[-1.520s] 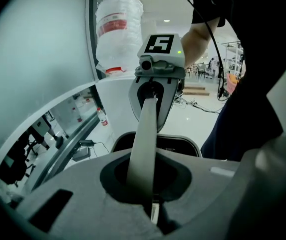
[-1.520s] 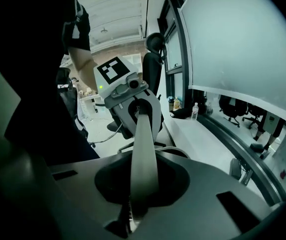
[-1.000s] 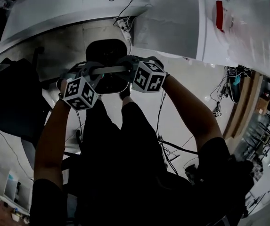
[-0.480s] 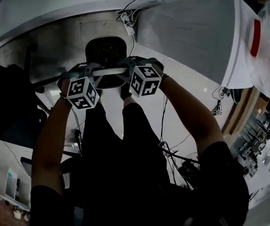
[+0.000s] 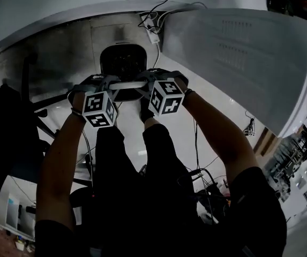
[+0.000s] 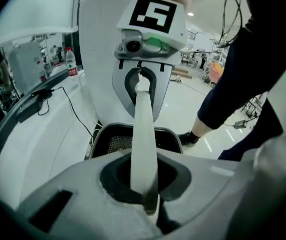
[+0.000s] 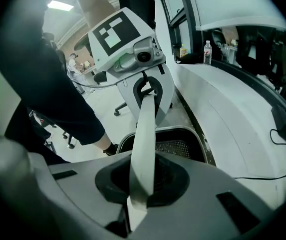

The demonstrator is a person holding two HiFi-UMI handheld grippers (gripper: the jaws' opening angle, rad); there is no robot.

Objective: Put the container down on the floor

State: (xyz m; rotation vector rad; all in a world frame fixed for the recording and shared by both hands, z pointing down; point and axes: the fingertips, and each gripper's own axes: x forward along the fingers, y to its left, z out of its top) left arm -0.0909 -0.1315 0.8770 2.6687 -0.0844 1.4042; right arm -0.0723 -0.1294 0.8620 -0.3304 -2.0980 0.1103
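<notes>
Nearest us, our left gripper (image 6: 145,201) has its jaws closed tight on one end of a pale, flat carrying handle (image 6: 143,119). Our right gripper (image 7: 137,204) is clamped just as firmly on the other end, so the two face each other along the strap.

Below the handle hangs the container (image 5: 122,62), a dark bin with a perforated bottom. Its mouth is open towards us and we can see nothing inside. It is just ahead of our shoe (image 6: 189,137), over the pale glossy floor (image 6: 182,109) and close to the edge of a curved white desk (image 5: 46,15). We cannot tell whether its base touches the floor.

We judge that we are in the lowering step, and probably near its end. The next move calls for bringing both hands down evenly so the bin lands flat. Both jaws should part only once the handle goes slack, then draw clear without tipping it.
</notes>
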